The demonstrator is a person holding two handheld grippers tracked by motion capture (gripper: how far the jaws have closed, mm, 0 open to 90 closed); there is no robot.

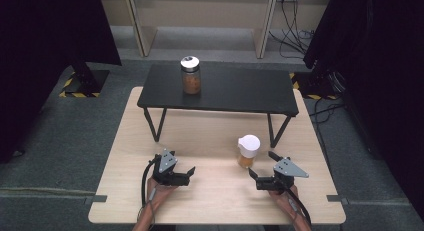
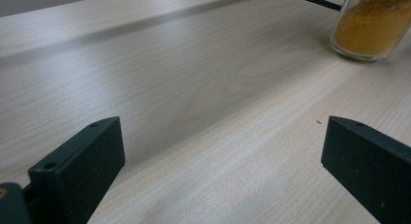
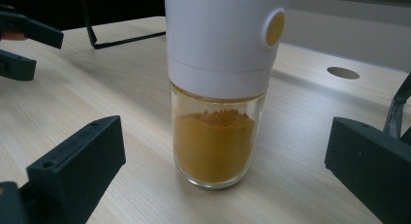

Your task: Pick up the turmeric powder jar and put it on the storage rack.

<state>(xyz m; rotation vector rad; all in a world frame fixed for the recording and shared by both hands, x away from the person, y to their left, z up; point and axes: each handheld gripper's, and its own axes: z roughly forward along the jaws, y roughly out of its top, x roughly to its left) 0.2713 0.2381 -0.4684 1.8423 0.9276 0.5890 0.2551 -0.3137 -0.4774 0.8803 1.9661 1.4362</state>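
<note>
Clear glossy glass jar (image 3: 215,136) with smooth white plastic cap (image 3: 223,35), fine yellow powder (image 3: 213,144), matt pale wood-grain surface (image 3: 97,98), matt black plastic gripper (image 3: 220,180)

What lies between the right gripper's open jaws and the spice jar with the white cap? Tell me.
Nothing: the right gripper view shows bare wooden table between the right gripper and the spice jar.

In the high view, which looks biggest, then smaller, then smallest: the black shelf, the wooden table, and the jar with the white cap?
1. The wooden table looks biggest.
2. The black shelf standing on it comes next.
3. The jar with the white cap, in front of the right gripper, looks smallest.
</note>
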